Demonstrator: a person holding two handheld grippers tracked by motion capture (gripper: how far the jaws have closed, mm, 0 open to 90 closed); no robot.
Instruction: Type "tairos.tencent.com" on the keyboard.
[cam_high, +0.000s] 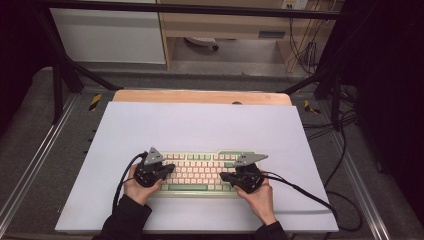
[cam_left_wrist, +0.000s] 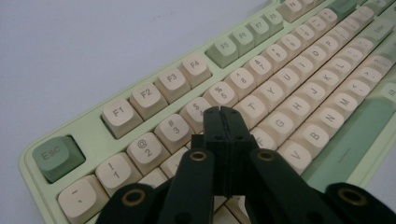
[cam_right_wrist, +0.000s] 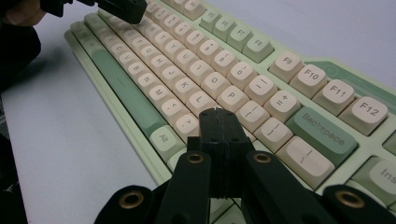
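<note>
A cream and pale-green keyboard (cam_high: 200, 172) lies on the white table sheet, near the front. My left gripper (cam_high: 171, 168) hangs over its left end, jaws pressed together with nothing between them. In the left gripper view the shut left gripper (cam_left_wrist: 223, 112) tips sit just over the cream keys of the keyboard (cam_left_wrist: 280, 84), near the R and T keys. My right gripper (cam_high: 223, 176) is over the right half, also shut and empty. In the right gripper view the right gripper (cam_right_wrist: 215, 112) points over the keyboard (cam_right_wrist: 196, 70) near the punctuation keys beside L.
The white sheet (cam_high: 200, 125) covers a wooden table (cam_high: 200, 96), bare behind and to both sides of the keyboard. Black cables (cam_high: 300, 192) trail from the grippers off the front corners. Dark frame bars and grey floor surround the table.
</note>
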